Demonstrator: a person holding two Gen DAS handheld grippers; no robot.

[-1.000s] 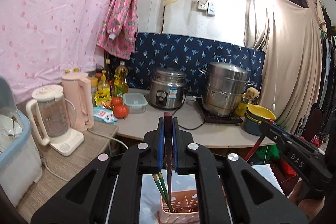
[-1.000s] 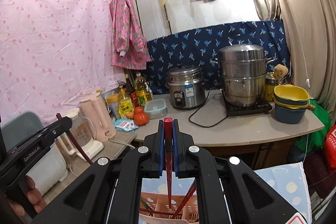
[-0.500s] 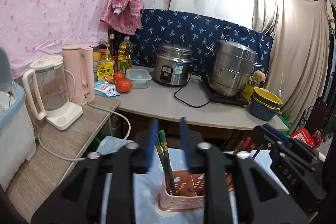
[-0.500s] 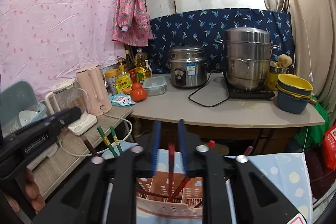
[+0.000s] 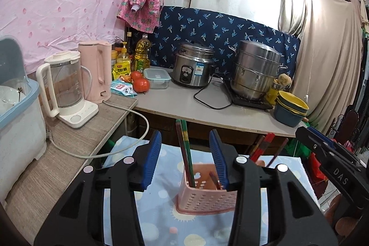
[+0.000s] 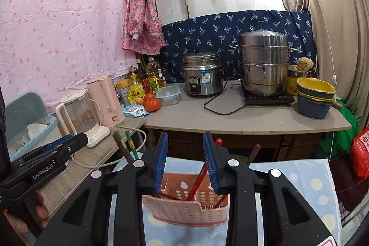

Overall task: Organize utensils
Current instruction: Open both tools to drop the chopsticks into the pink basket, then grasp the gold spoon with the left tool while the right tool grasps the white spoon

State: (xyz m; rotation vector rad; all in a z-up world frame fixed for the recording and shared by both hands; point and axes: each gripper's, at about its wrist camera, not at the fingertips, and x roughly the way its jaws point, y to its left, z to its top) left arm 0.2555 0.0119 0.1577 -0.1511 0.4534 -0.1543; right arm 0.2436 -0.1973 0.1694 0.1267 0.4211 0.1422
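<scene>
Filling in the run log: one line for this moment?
left gripper: opening, chopsticks loose between fingers | right gripper: open | basket: holds chopsticks

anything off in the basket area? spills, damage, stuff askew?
No spills or damage visible. The pink basket stands upright on the patterned cloth. The green chopsticks and red chopsticks lean at different angles inside it, loose between open tongs, unsorted but contained.

1 pink basket (image 5: 205, 197), 2 green chopsticks (image 5: 185, 149), at least 3 red chopsticks (image 6: 200, 176); 2 tomatoes (image 5: 141, 84), 1 rice cooker (image 5: 192, 66), 1 steamer pot (image 5: 256, 70), 1 pink kettle (image 5: 95, 70), 1 glass kettle (image 5: 64, 89), 1 lidded container (image 5: 156, 77)
</scene>
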